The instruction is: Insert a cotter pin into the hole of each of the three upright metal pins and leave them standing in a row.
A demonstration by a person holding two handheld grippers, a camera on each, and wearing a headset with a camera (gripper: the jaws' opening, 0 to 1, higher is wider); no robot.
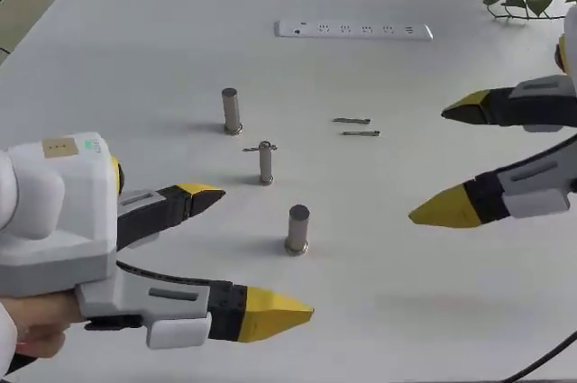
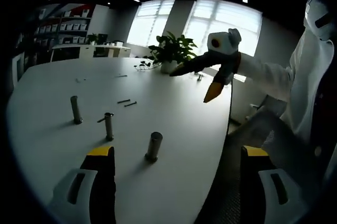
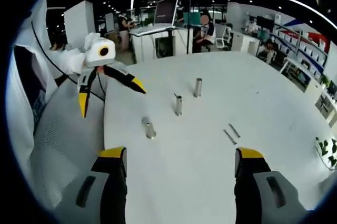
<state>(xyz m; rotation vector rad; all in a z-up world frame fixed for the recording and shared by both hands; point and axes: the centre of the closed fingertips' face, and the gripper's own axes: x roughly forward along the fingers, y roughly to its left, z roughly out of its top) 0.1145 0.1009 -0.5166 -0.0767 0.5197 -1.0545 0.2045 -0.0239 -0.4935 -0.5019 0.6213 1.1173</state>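
Both grippers hang open and empty over the table [image 1: 135, 50], the left gripper [image 1: 267, 253] low and near, the right gripper [image 1: 427, 165] opposite it.

The three pins stand in a slanting row between them. The near pin [image 1: 297, 228] is just ahead of the left gripper's tips. The middle pin [image 1: 266, 162] is further out and already carries a cotter [image 1: 260, 148] through its top. The far pin [image 1: 232, 111] is beyond that, well clear of both grippers. Two loose cotters [image 1: 351, 120] [image 1: 361, 133] lie flat, side by side, ahead of the right gripper's upper jaw, between it and the row.

So one pin looks done and two remain.

Likely troubles:
- The loose cotters are thin and lie flat. Blunt jaw tips closing on one may skid it across the table or pinch both at once, since they lie so close together.
- A cotter gripped crooked will probably miss the small hole, which is too small to make out here.
- The pins appear to stand free. A sideways push from the cotter could tip one unless the left gripper steadies it.
- The near pin sits close to the left gripper's jaws, so a careless swing could knock it.
- Reaching for the far pin means passing the middle pin; a brush could topple it or drag its cotter out, spoiling the row.
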